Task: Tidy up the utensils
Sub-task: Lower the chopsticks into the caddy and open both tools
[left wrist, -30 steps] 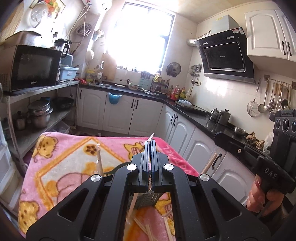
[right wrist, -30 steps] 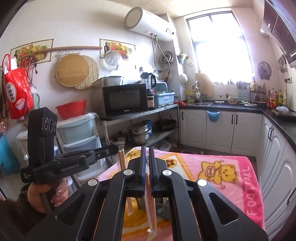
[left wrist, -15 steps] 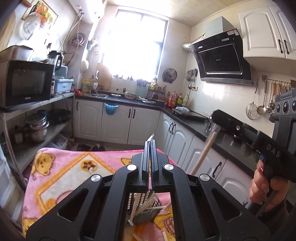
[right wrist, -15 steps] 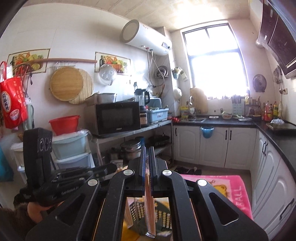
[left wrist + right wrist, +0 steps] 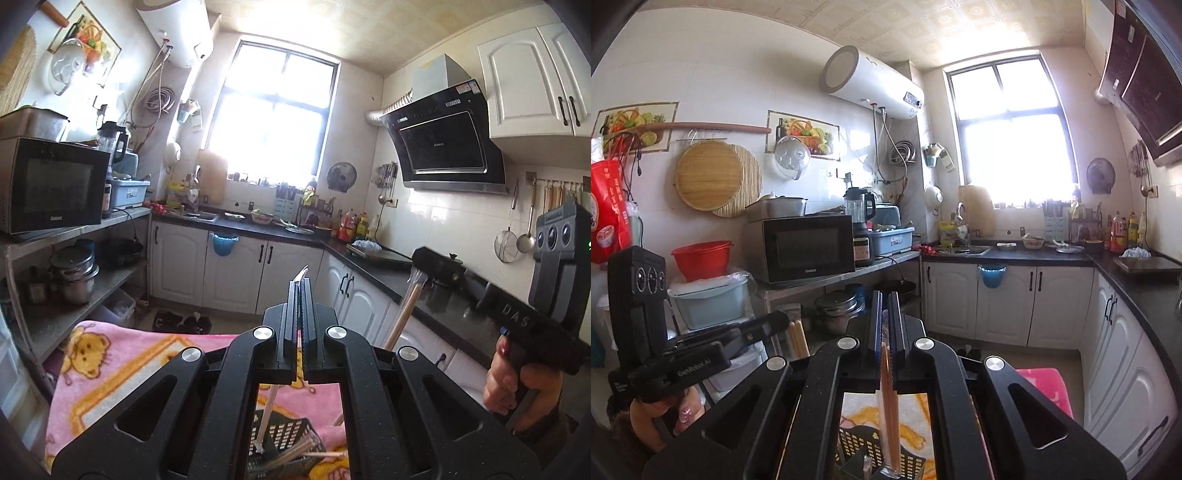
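Observation:
My left gripper (image 5: 301, 291) is shut on a thin pair of wrapped chopsticks (image 5: 303, 272) whose clear wrapper tip pokes out past the fingertips. My right gripper (image 5: 884, 306) is shut on another wrapped wooden pair (image 5: 889, 406) that hangs down over a black slotted basket (image 5: 857, 443). The basket (image 5: 288, 439) stands on a pink bear-print blanket (image 5: 110, 369) and holds several chopsticks. In the left wrist view, the right gripper (image 5: 424, 260) is up at the right with its pair (image 5: 402, 317) slanting down. The right wrist view shows the left gripper (image 5: 777, 321) with its sticks (image 5: 798, 343).
A person's hand (image 5: 506, 380) grips the right tool, another hand (image 5: 665, 413) the left. A metal shelf with a microwave (image 5: 809, 247) and pots (image 5: 74, 273) stands to the left. Dark counters (image 5: 388, 273) with white cabinets (image 5: 1008, 306) run along the back and right.
Both grippers have risen with their chopsticks held. The blanket and basket have dropped lower in both views, and the right gripper has lifted into the left wrist view.

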The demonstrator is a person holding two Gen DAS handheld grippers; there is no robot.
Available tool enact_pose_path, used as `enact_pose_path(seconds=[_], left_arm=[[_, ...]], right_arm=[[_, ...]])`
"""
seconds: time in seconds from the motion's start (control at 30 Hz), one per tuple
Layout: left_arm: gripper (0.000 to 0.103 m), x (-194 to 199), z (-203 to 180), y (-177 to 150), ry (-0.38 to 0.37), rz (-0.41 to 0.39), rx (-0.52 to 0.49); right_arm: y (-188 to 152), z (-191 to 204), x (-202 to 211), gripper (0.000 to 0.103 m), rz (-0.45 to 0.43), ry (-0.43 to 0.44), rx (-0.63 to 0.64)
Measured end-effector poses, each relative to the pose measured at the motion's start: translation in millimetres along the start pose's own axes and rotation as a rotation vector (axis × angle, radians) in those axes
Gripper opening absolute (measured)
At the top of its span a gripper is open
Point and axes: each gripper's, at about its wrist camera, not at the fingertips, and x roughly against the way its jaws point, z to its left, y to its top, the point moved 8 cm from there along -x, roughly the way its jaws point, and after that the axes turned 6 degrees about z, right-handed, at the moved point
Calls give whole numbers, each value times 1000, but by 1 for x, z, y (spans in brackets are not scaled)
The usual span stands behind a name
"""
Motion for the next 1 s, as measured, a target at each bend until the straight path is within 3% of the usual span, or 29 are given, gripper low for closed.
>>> enact_pose_path(seconds=[0.5, 1.0], left_arm=[[0, -41, 20, -38, -6, 53, 49], [0, -72, 29, -83, -15, 114, 73]], right_arm=[[-52, -11, -50, 3, 85, 5, -35], [-95, -15, -74, 4, 142, 8, -70]])
